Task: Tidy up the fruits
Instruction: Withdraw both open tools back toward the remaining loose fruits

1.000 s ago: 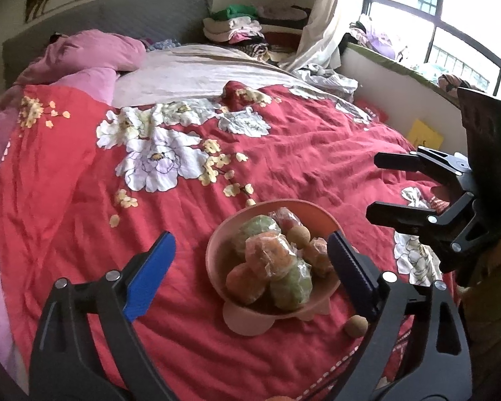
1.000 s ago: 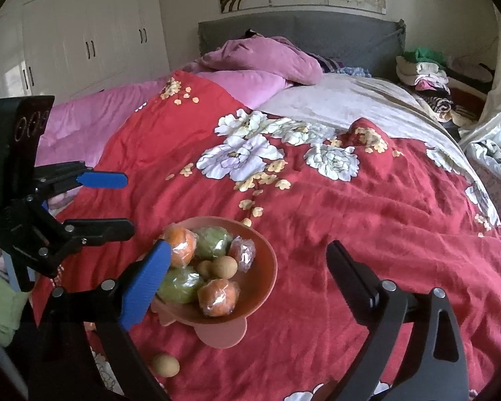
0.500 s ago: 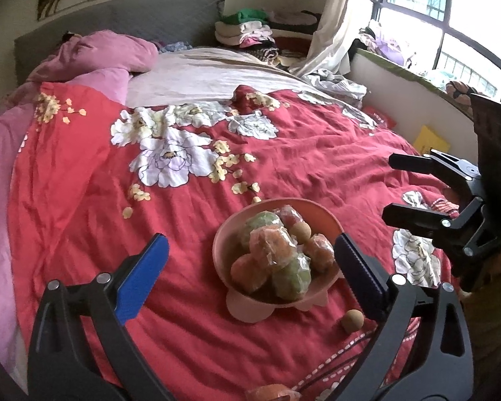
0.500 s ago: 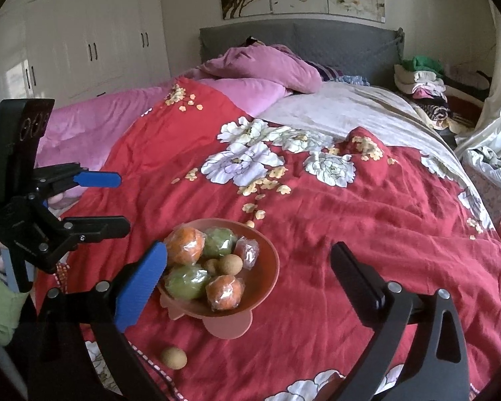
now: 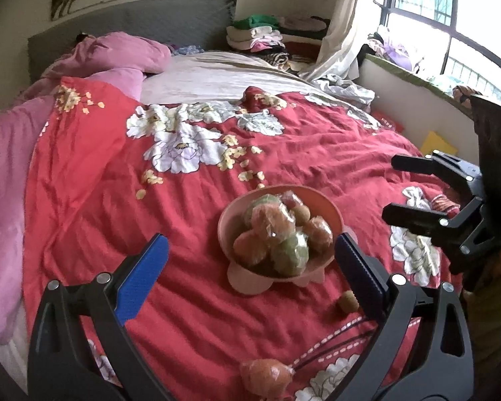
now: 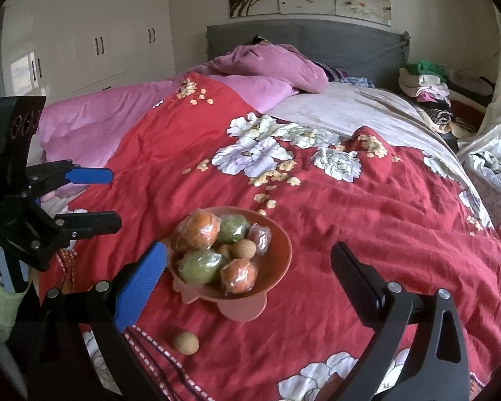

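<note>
A pink footed bowl [image 5: 330, 208] [image 6: 279, 260] stands on the red floral bedspread, filled with several wrapped orange and green fruits and small brown ones. A small brown fruit [image 5: 347, 301] [image 6: 185, 342] lies loose on the bedspread in front of the bowl. A wrapped orange fruit [image 5: 265, 374] lies nearer the bed's front edge. My left gripper [image 5: 250, 267] is open and empty, held back above the bowl's near side. My right gripper [image 6: 248, 267] is open and empty, also behind the bowl.
The bed carries a red floral bedspread [image 5: 183, 200], a pink quilt [image 6: 267, 67] by the grey headboard and a white sheet [image 5: 217, 77]. Folded clothes [image 5: 257, 33] sit at the far corner. A window ledge [image 5: 417, 77] runs along the right.
Both grippers have pulled back and up from the bowl, which looks smaller. The wrapped orange fruit at the front edge has come into the left wrist view.
</note>
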Demonstrator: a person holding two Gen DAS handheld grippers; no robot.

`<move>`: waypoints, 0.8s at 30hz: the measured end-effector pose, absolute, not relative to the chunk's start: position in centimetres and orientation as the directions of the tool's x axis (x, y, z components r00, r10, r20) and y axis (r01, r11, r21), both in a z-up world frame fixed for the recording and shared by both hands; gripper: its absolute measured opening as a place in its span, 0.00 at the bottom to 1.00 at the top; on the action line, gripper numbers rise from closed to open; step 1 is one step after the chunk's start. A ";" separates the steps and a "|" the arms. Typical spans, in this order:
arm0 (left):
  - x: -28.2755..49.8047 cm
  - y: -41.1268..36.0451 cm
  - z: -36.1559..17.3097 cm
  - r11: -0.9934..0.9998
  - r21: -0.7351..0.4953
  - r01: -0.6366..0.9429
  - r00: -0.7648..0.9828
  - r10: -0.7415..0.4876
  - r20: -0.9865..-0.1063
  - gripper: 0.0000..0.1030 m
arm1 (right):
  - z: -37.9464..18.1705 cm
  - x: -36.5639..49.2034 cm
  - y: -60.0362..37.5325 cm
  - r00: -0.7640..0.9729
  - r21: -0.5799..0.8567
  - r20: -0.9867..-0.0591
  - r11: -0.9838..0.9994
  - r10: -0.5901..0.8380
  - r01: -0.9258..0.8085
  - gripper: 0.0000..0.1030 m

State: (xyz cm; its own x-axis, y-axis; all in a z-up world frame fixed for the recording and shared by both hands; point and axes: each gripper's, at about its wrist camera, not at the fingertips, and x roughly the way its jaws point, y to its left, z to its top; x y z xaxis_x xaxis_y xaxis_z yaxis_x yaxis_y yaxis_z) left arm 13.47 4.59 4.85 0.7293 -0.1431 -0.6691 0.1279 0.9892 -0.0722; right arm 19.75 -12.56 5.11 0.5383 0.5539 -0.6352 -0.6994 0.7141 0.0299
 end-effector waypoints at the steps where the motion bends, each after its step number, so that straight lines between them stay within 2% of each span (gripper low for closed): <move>1: 13.2 4.5 4.7 0.991 -0.056 0.124 0.731 -0.129 -0.670 0.90 | 5.1 19.6 -12.6 0.536 0.032 -0.635 0.712 0.556 -0.701 0.95; 3: 12.7 4.4 4.4 0.993 -0.029 0.114 0.730 -0.104 -0.676 0.90 | 5.0 19.3 -12.6 0.531 0.034 -0.637 0.709 0.558 -0.704 0.95; 24: 10.6 5.0 2.8 0.994 -0.051 0.097 0.697 -0.104 -0.709 0.90 | 2.4 17.2 -12.4 0.481 0.046 -0.688 0.695 0.543 -0.718 0.95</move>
